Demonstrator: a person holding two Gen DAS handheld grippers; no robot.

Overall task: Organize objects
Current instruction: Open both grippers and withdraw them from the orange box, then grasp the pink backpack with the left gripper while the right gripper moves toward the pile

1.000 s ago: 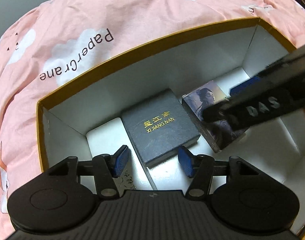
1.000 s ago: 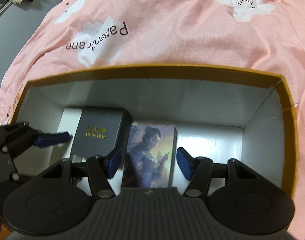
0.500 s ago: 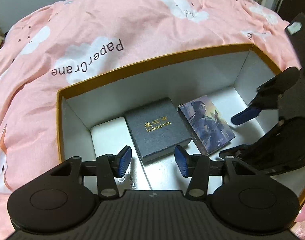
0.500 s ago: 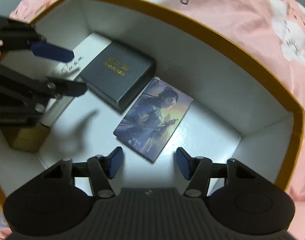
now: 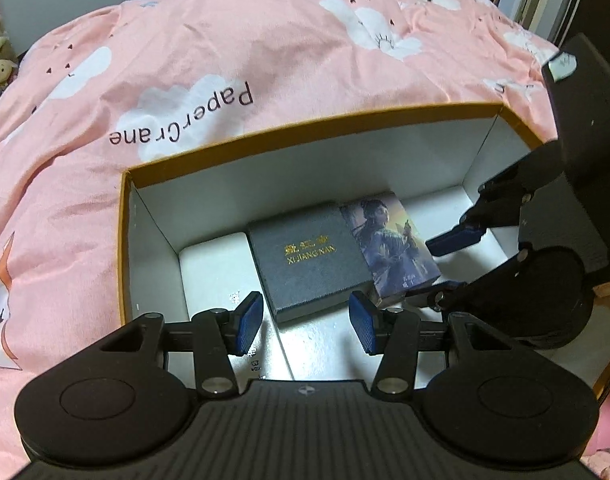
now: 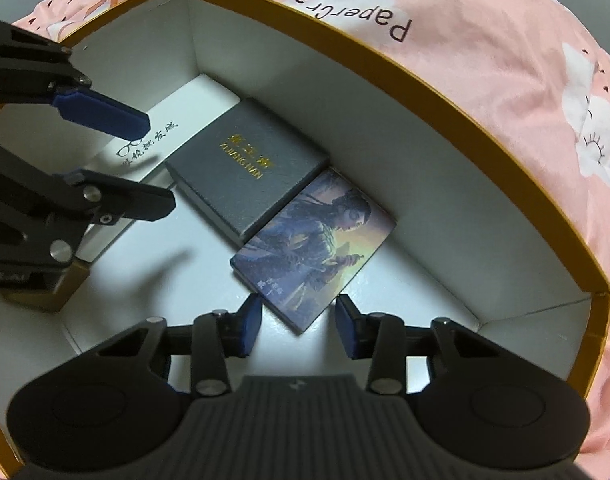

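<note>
Left wrist view. The left gripper (image 5: 309,322) hangs over the near part of a gold-rimmed box (image 5: 305,128) with white inner walls; its jaws stand apart with nothing between them, having closed a little just before. Three flat things lie in a row on the box floor: a white case (image 5: 215,264), a grey case with gold lettering (image 5: 309,256) and a picture card box (image 5: 391,240), the last two touching edge to edge. Only this view shows the right tool's large black body at the right edge, one blue pad (image 5: 455,240) of it just beside the picture card box. The box rests on a pink cloud-print quilt (image 5: 225,60).

Right wrist view. The right gripper (image 6: 299,326) points down at the near corner of the picture card box (image 6: 315,250); its jaws have just been closing and flank that corner, apparently without pressing on it. Only here do the printed characters on the white case (image 6: 185,128) show in full, and a tan block (image 6: 51,292) at the left, largely hidden. The grey case (image 6: 247,168) lies between the two. The left gripper's two fingers (image 6: 105,114) enter from the left, apart and empty.

Count: one box, three flat cases, two grippers.
</note>
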